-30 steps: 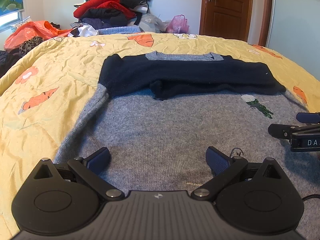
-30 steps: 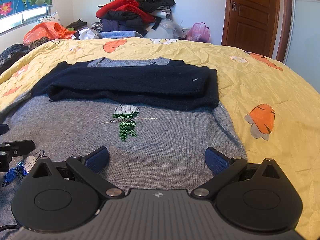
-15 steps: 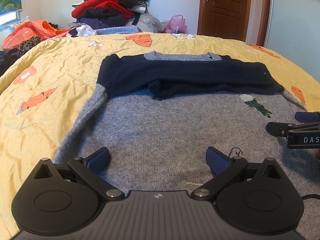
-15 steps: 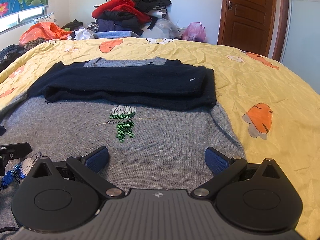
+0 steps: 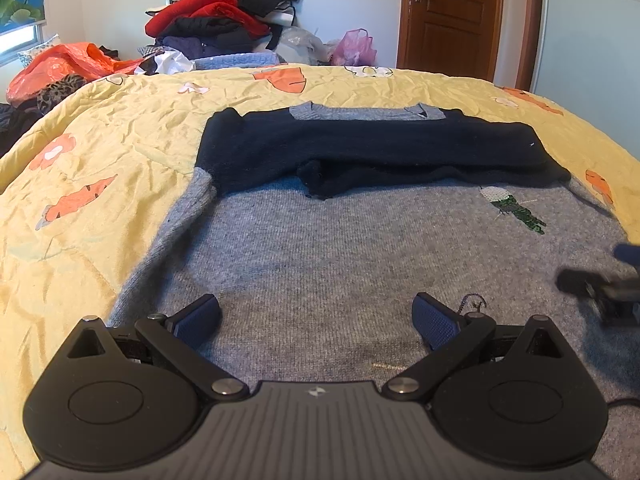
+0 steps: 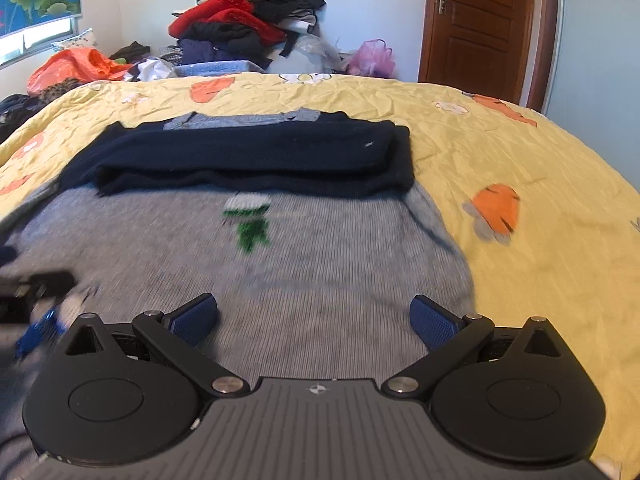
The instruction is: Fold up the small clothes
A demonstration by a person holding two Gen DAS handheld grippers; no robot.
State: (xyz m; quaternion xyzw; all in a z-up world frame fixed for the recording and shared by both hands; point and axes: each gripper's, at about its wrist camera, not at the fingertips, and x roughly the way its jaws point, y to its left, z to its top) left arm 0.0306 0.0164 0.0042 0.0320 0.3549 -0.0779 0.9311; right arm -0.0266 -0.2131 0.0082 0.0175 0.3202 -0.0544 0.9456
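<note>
A grey sweater with a green sequin figure lies flat on the yellow bedspread. Its navy sleeves are folded across the chest below the grey collar. My left gripper hovers open over the sweater's lower left part, nothing between its fingers. My right gripper hovers open over the lower right part, also empty. Each gripper's tip shows at the edge of the other view, blurred.
A tall pile of red, black and blue clothes sits beyond the far edge of the bed. Orange and pink plastic bags lie beside it. A brown door stands at the back right.
Both grippers have drifted slightly back and lower over the sweater; the right one is moving, so its view is blurred. Both stay open and the sweater has not moved.
</note>
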